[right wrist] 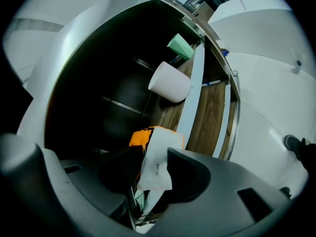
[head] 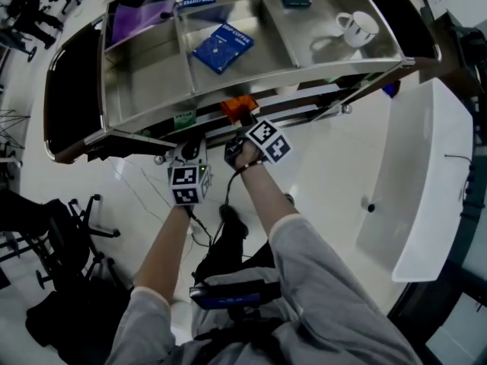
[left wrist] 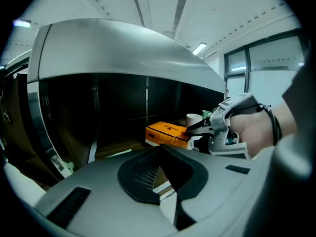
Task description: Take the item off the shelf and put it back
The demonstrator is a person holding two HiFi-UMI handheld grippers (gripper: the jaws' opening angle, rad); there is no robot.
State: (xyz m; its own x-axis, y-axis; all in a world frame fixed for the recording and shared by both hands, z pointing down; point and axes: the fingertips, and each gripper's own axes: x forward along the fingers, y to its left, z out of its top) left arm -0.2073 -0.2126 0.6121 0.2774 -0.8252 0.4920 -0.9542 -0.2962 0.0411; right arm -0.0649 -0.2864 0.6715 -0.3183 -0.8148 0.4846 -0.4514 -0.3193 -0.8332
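Observation:
An orange packet (head: 240, 106) sits at the front edge of the cart's dark lower shelf (right wrist: 207, 117). My right gripper (head: 243, 122) is shut on its near end. In the right gripper view the packet (right wrist: 154, 138) stands between the jaws, its white back panel towards the camera. The left gripper view shows the packet (left wrist: 167, 133) lying flat, with the right gripper (left wrist: 205, 127) clamped on its right end. My left gripper (head: 190, 157) hangs just left of it, below the shelf's rim. Its jaws (left wrist: 160, 167) meet at the tips with nothing between them.
The steel top shelf (head: 152, 67) carries blue coffee packets (head: 222, 47), a purple item (head: 141, 17) and a white mug (head: 355, 27). On the lower shelf a white cup (right wrist: 170, 82) and a green cup (right wrist: 180, 46) stand behind the packet. A white counter (head: 415, 181) is to the right.

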